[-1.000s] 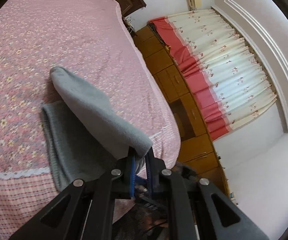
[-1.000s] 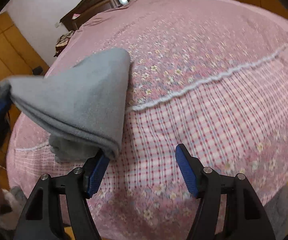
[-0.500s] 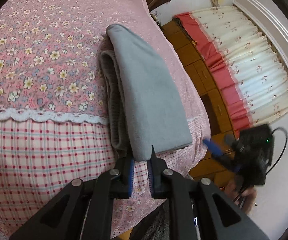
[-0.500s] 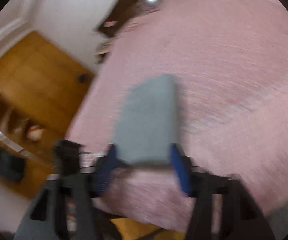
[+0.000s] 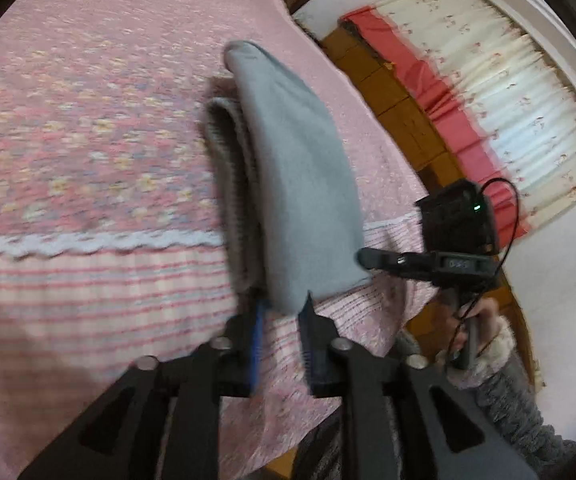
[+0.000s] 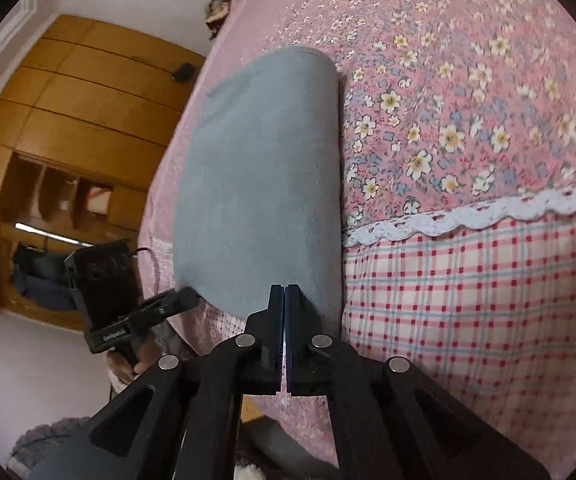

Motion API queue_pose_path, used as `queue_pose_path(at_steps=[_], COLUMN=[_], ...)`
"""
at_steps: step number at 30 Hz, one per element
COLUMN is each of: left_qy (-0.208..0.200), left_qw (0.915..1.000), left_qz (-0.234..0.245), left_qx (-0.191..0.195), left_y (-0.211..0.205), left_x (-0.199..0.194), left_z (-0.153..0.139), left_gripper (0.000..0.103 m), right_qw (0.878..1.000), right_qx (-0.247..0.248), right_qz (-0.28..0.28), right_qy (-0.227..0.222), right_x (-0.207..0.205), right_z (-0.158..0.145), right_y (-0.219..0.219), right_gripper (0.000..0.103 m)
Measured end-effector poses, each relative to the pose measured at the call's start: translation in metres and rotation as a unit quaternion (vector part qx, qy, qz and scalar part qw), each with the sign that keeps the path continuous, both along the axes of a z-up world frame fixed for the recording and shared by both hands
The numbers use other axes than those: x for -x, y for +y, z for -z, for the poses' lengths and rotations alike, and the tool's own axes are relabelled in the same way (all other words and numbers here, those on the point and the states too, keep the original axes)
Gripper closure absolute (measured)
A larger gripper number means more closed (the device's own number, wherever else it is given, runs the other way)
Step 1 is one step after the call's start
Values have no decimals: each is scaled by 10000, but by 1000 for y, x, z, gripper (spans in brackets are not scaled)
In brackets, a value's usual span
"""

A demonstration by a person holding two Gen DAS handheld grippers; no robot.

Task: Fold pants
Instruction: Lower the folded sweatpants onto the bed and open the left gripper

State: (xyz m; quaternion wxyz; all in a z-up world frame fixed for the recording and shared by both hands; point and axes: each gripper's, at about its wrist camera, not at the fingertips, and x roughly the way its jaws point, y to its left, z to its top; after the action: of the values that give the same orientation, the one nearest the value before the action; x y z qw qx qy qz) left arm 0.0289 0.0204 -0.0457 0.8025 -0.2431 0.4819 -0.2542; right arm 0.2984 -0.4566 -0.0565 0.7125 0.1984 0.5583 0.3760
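Observation:
The grey pants point(image 5: 300, 184) lie folded in a long stack on the pink floral bed point(image 5: 88, 128), their near end hanging at the bed's edge. My left gripper point(image 5: 284, 306) sits at the near corner of the top layer. Its jaws are opening, the fabric hangs loosely between them and the pads do not press it. My right gripper point(image 6: 284, 289) has its blue pads shut together at the near edge of the pants point(image 6: 260, 168). I cannot tell whether a layer is pinched. The left wrist view shows the right gripper point(image 5: 364, 258) side-on at the pants' right corner.
A white lace trim point(image 6: 468, 216) and a red plaid skirt point(image 6: 468, 300) run along the bed's near side. Wooden cabinets point(image 6: 68, 120) stand beyond the bed's left side. A red and cream curtain point(image 5: 488, 92) hangs above them. A person's hand in a grey knit sleeve point(image 5: 484, 344) holds the right gripper.
The left gripper lowered the raised fold flat onto the stack and its jaws parted. The right gripper swung over from the bare plaid area to the pants' near edge and closed.

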Motion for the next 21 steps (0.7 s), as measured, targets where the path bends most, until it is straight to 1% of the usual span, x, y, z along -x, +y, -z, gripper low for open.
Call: queue_pose_path(at_steps=[1, 2, 3, 4, 5, 6, 7, 8, 9, 10, 11, 12, 13, 14, 15, 16, 17, 18, 19, 20, 21], left_qy=[-55, -157, -325, -538, -680, -873, -969, -1000, -1019, -1017, -1009, -991, -923, -803, -610, -378, -319, -328, -274, -252, -302], left_qw=[9995, 9989, 9981, 9966, 9954, 9940, 9936, 9935, 9937, 9942, 9946, 9949, 9954, 9960, 9967, 9975, 9978, 9986, 9993, 9994, 9990], left_qz=[-99, -156, -201, -272, -317, -324, -268, -226, -106, 19, 53, 93, 104, 37, -35, -35, -65, -154, -173, -196, -246], left_qx=[-287, -410, -483, -553, -598, -573, -520, -500, -461, -344, -249, -167, -248, -387, -531, -600, -583, -377, -198, -157, -227], left_y=[5, 12, 16, 20, 21, 19, 13, 10, -3, -12, -16, -24, -34, -40, -48, -50, -49, -43, -39, -35, -35], left_x=[6, 10, 13, 14, 14, 6, -2, -9, -24, -37, -44, -56, -67, -77, -86, -92, -95, -96, -95, -97, -95], left_z=[-9, -17, -30, -47, -58, -74, -83, -85, -89, -88, -85, -80, -68, -55, -42, -20, -9, -4, -6, -9, -19], left_gripper=[78, 78, 78, 78, 77, 74, 72, 71, 71, 71, 72, 78, 83, 87, 89, 93, 101, 101, 101, 101, 101], right_qw=[9999, 9995, 9982, 9971, 9961, 9953, 9951, 9947, 9943, 9936, 9935, 9938, 9941, 9945, 9953, 9961, 9947, 9936, 9931, 9921, 9913], right_qx=[97, 136, 78, -40, -184, -307, -419, -561, -688, -716, -605, -467, -438, -494, -523, -542, -724, -841, -904, -1008, -1100], right_qz=[-42, -146, -312, -405, -484, -553, -581, -604, -647, -741, -873, -938, -951, -909, -808, -700, -699, -717, -731, -746, -725], right_qy=[-85, -252, -511, -643, -718, -728, -688, -614, -501, -461, -418, -368, -281, -185, -101, 49, 216, 214, 177, 78, -42], right_x=[-2, -7, -6, -5, -9, -14, -24, -35, -43, -49, -53, -44, -62, -64, -65, -66, -66, -66, -66, -64, -64], right_z=[-10, -23, -38, -47, -54, -56, -57, -56, -51, -45, -37, -29, -24, -13, -3, 7, 15, 14, 11, 5, 0], right_y=[3, 9, 12, 15, 18, 22, 27, 33, 44, 51, 60, 64, 69, 68, 63, 57, 53, 52, 51, 51, 52], right_gripper=[96, 85, 72, 70, 69, 69, 69, 69, 69, 69, 69, 73, 78, 94, 103, 103, 103, 103, 103, 101, 98])
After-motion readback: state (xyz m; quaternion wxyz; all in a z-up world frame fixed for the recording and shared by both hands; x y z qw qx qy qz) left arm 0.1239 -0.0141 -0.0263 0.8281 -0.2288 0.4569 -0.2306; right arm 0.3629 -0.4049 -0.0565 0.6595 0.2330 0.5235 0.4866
